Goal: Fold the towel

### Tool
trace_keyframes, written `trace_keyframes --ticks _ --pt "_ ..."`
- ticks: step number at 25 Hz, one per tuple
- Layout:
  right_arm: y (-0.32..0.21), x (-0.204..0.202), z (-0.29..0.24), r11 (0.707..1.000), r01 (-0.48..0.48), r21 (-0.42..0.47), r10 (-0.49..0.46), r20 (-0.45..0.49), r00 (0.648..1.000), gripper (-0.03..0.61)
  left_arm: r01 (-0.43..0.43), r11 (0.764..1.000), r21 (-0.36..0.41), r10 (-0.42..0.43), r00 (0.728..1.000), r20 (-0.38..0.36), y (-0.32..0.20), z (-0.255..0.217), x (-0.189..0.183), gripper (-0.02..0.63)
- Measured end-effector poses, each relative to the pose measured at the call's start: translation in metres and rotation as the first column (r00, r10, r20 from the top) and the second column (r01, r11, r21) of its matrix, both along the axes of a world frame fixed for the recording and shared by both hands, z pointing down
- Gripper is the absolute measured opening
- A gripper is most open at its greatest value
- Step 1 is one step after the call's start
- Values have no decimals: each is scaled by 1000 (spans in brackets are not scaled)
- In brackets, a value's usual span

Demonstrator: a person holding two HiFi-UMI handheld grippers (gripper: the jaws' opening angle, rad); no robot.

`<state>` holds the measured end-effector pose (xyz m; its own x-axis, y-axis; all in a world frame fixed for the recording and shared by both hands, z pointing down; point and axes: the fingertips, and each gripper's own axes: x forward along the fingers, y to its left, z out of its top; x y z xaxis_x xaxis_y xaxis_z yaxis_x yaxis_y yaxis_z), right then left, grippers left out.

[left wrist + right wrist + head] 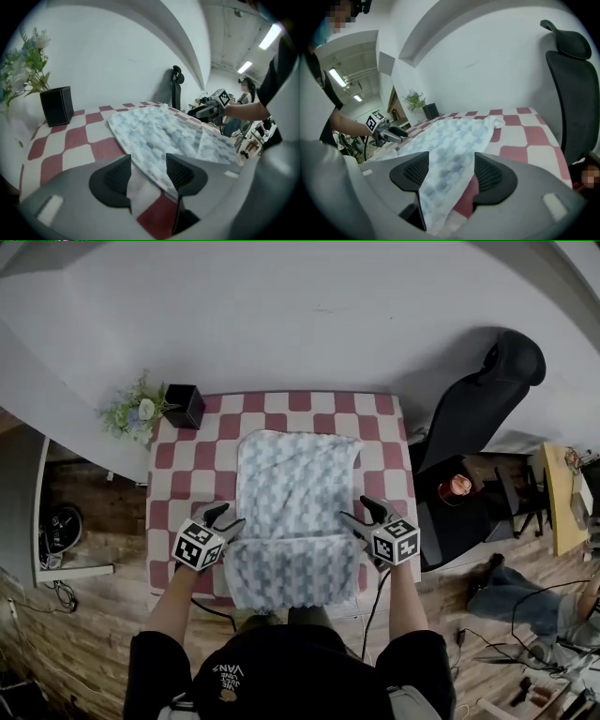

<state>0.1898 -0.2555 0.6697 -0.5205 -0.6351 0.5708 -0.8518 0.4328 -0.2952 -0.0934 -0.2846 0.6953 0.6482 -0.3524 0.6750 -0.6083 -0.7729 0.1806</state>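
- The left gripper (147,161) is held at the towel's left edge, on the side nearest the person. Its jaws stand moderately apart, and nothing is clamped. A strip of the towel's edge and a patch of the tablecloth are seen through the gap, lying below the pads.
- The right gripper (451,159) is held at the opposite edge, level with the left one. Its jaws are likewise parted and closed on nothing. The towel's edge is seen between and beneath them, untouched by the pads.
- The towel (295,493), pale blue-grey with a white check, is spread flat between the two grippers and runs away from them down the middle of the table. A crosswise line is seen on it at about the level of the grippers. Its nearest part reaches the table's near edge.
- The table (187,457) is covered by a red-and-white checked cloth, which shows on both sides of the towel, outside each gripper.
- Far beyond the left gripper, a black square pot (185,405) stands at the table's far left corner, with a bunch of flowers (136,412) just beside it.
- Beyond the right gripper and off the table's right side, a black office chair (483,399) stands against a plain white wall.
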Motion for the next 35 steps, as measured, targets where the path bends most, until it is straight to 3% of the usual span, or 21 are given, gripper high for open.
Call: trace_keyframes --ticks 7,11,13,15,17,18,21,22,28,35 --pt "59 -19 21 998 12 -64 -11 13 1000 302 -100 991 -86 95 994 -61 59 6 -3 264" --pt "82 -25 35 994 0 -109 0 4 1000 289 -153 981 -118 148 988 -54 83 11 -3 268" --pt "89 -25 41 994 -22 -109 19 -24 1000 255 -171 976 -138 170 985 -24 92 19 -3 267" --pt "92 -23 39 996 -51 -77 47 -55 997 166 -179 974 -141 181 983 2 97 25 -1 265" --pt "95 -23 33 997 -70 -33 67 -74 995 98 -177 976 -125 180 984 10 99 26 1 244" --pt "96 -24 28 997 -78 -10 77 -80 994 66 -173 978 -113 175 985 7 100 25 2 201" --pt "102 -27 12 992 -110 54 114 -79 990 43 -153 986 -62 152 988 -18 100 16 3 68" --pt "105 -28 6 990 -123 72 128 -73 989 41 -144 989 -41 142 989 -27 100 12 1 56" --pt "133 -35 -33 965 -201 170 211 -40 977 35 -106 991 80 114 988 -101 106 -24 -10 32" --pt "175 -37 -78 920 -290 263 295 20 955 29 -54 981 186 99 964 -245 130 -83 -14 25"
